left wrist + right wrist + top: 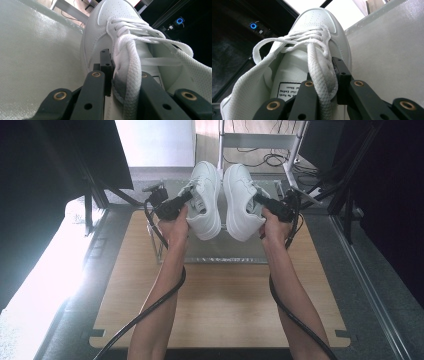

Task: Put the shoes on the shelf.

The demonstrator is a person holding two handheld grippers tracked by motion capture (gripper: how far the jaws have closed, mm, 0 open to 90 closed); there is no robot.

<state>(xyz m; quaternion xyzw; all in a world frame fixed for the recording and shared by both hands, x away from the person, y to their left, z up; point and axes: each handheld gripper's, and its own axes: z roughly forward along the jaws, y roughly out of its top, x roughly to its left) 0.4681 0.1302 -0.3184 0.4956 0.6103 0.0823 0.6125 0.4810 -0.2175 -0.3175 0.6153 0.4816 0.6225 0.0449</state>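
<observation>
Two white lace-up sneakers hang side by side in the air, toes pointing away from me. The left sneaker (206, 197) is held by my left gripper (188, 198), the right sneaker (240, 202) by my right gripper (261, 203). In the left gripper view the left gripper (117, 72) is shut on the left sneaker (112, 20), clamping its side wall at the eyelets, with a thick lace (132, 65) running between the jaws. In the right gripper view the right gripper (324, 75) is shut the same way on the right sneaker (317, 22), over its lace (318, 67).
Below the shoes a low rack with a frosted top (220, 252) stands at the far part of the wooden table (225, 305). That frosted surface (37, 62) (387, 50) lies close beside each shoe. Black frame posts (345, 195) stand at the right, and a dark panel (60, 160) at the left.
</observation>
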